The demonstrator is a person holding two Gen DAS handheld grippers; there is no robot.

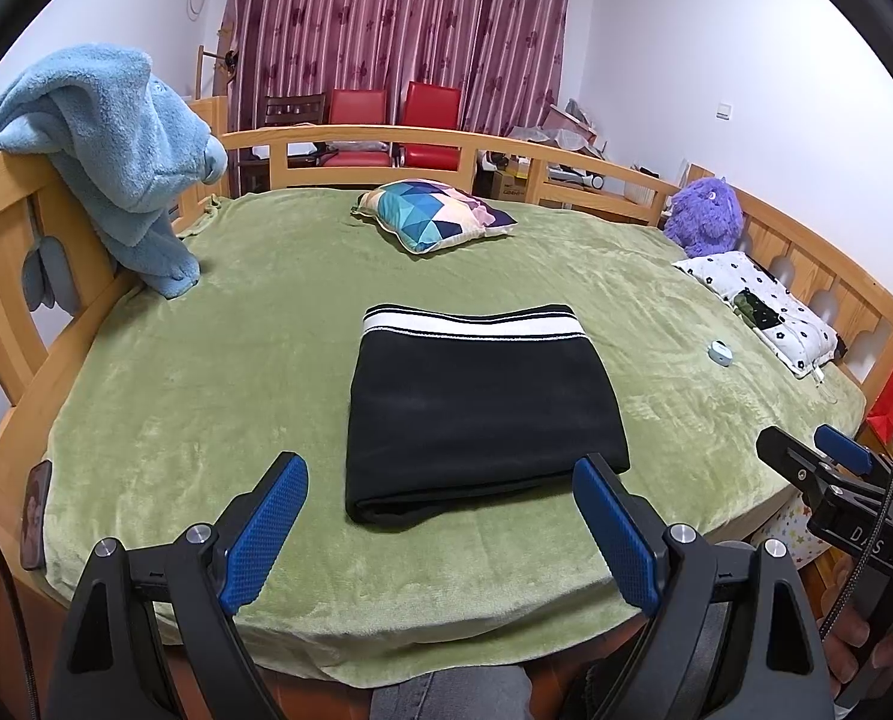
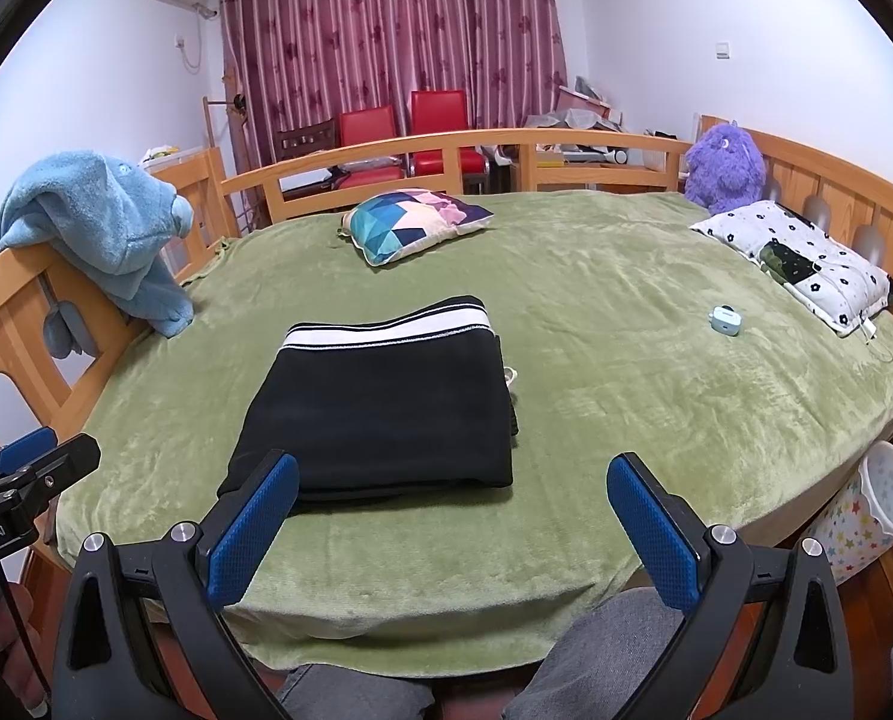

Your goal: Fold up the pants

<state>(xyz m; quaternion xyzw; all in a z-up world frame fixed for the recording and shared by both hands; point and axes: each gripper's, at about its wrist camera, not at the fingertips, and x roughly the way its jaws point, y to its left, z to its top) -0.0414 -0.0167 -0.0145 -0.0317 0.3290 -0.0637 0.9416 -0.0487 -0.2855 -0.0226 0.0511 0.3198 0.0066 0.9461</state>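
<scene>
Black pants [image 1: 482,414] [image 2: 386,408] lie folded into a neat rectangle on the green blanket [image 1: 206,360] [image 2: 626,360], with the white-striped waistband at the far end. My left gripper [image 1: 440,480] stands open just short of the pants' near edge, nothing between its blue pads [image 1: 266,534]. My right gripper [image 2: 455,480] is open too, its left finger [image 2: 254,528] overlapping the pants' near left corner in the picture; whether it touches is unclear. Each gripper also shows at the edge of the other's view: the right gripper [image 1: 818,450], the left gripper [image 2: 44,450].
A patterned cushion [image 1: 440,213] [image 2: 416,222] lies further back. A blue towel [image 1: 110,162] [image 2: 98,228] hangs on the wooden rail at left. At right are a purple plush [image 1: 704,216], a flowered pillow [image 2: 806,258], a small blue case [image 2: 725,319] and a star-printed bin [image 2: 866,516]. Grey-trousered knees [image 2: 596,648] are below.
</scene>
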